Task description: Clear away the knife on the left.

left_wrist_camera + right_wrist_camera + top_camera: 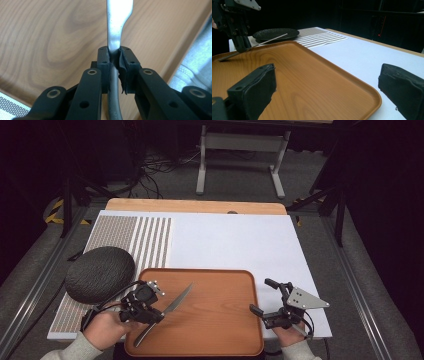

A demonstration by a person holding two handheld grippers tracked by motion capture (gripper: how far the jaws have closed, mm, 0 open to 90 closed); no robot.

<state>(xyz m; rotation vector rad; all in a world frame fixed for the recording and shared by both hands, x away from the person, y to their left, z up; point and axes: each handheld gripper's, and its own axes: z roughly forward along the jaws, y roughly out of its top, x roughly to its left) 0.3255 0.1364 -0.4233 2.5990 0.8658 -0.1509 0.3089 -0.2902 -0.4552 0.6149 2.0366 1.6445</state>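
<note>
Gripping a silver knife (176, 303) over the tray (210, 285), left gripper (150, 312); right gripper (270, 300) gapes.

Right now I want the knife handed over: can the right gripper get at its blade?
Probably yes. The right gripper is open at the tray's right edge, and bare wood lies between it and the knife, held by the left gripper.

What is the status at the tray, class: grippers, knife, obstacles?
Left gripper shut on knife at the handle neck, over wooden tray. Right gripper open, empty, at tray's right edge. Dark round plate left of tray, clear of knife.
</note>
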